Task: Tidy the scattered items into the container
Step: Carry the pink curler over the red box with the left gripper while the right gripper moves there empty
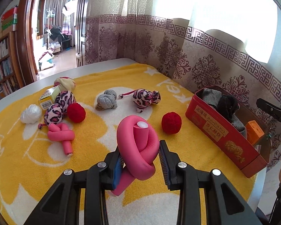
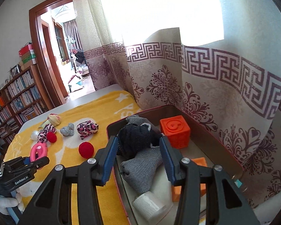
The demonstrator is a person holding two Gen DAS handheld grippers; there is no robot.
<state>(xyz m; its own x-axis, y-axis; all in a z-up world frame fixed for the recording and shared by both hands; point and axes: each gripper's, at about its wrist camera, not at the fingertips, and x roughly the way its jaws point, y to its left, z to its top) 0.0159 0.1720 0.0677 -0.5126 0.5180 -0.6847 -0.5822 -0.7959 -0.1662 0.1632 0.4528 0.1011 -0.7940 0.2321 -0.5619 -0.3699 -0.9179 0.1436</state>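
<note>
My left gripper (image 1: 141, 151) is shut on a pink knotted foam roller (image 1: 133, 136) and holds it above the yellow towel (image 1: 196, 150). In the right wrist view that same left gripper (image 2: 35, 161) and roller (image 2: 38, 151) show at the lower left. The red tin box (image 1: 221, 133) stands at the towel's right end. My right gripper (image 2: 137, 140) hovers open over the box (image 2: 206, 131), with nothing pressed between its pads. Under it in the box lie a black sock (image 2: 138, 138), a grey sock (image 2: 142, 168), an orange cube (image 2: 175, 133) and a white roll (image 2: 149, 204).
Scattered on the towel are two red balls (image 1: 171, 122) (image 1: 76, 112), a leopard plush toy (image 1: 146, 98), a grey knotted sock (image 1: 106, 99), a second pink knot (image 1: 61, 135), a white ball (image 1: 31, 113), leopard balls (image 1: 60, 105) and a small carton (image 1: 46, 98). A patterned curtain (image 1: 206, 71) hangs close behind.
</note>
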